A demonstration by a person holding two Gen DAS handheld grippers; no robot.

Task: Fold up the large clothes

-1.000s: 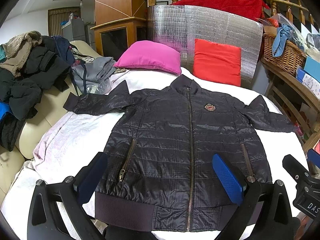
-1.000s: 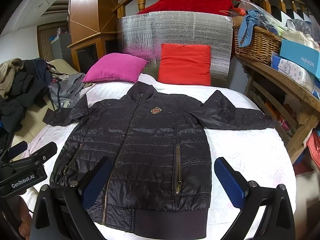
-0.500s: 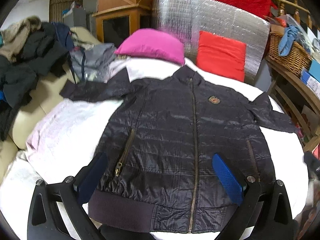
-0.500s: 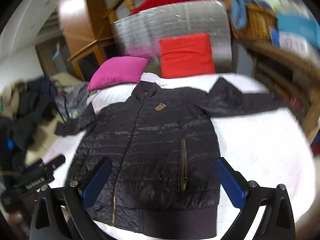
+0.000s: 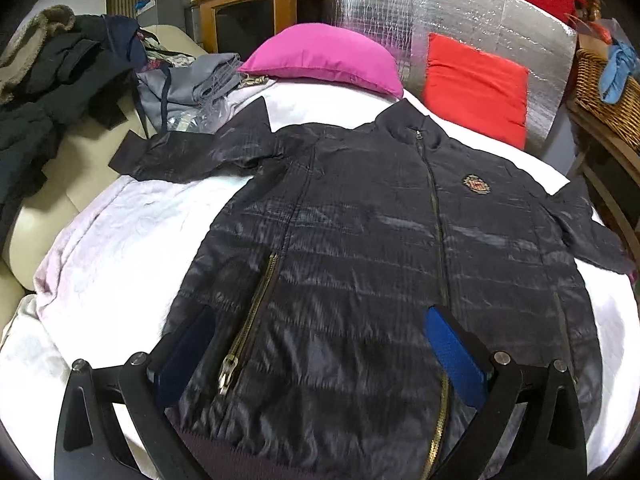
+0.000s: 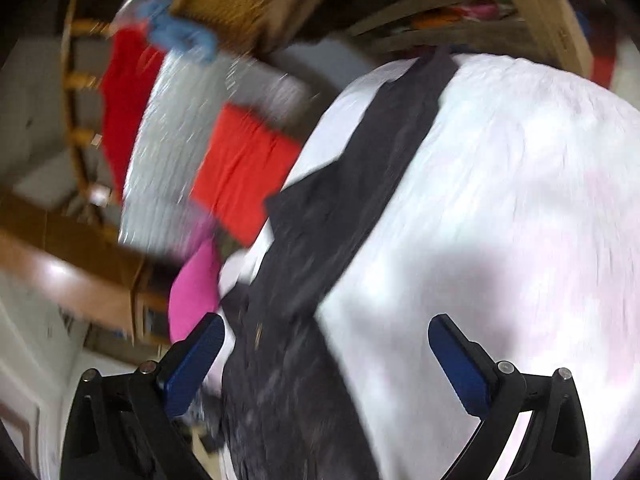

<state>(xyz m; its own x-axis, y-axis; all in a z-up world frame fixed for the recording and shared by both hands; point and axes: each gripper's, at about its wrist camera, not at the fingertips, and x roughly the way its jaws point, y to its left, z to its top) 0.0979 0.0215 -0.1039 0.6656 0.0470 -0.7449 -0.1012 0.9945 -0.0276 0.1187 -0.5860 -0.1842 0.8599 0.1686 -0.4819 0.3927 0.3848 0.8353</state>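
Observation:
A dark quilted zip jacket (image 5: 380, 264) lies flat, front up, on a white-covered bed (image 5: 120, 248), sleeves spread to both sides. My left gripper (image 5: 320, 356) is open and empty, low over the jacket's hem near the left pocket zip. My right gripper (image 6: 326, 364) is open and empty, tilted hard sideways over the jacket's right sleeve (image 6: 360, 176), which stretches away from it across the white cover (image 6: 500, 220). The right wrist view is blurred by motion.
A pink pillow (image 5: 328, 60) and red cushion (image 5: 476, 84) lean on a silver foil panel (image 5: 440, 12) at the bed's head. Piled dark clothes (image 5: 52, 80) lie on a cream sofa at left. A wicker basket (image 5: 608, 92) sits on a wooden shelf at right.
My left gripper has moved forward and lower over the jacket. My right gripper has swung right and rolled sideways toward the right sleeve. Both stay open.

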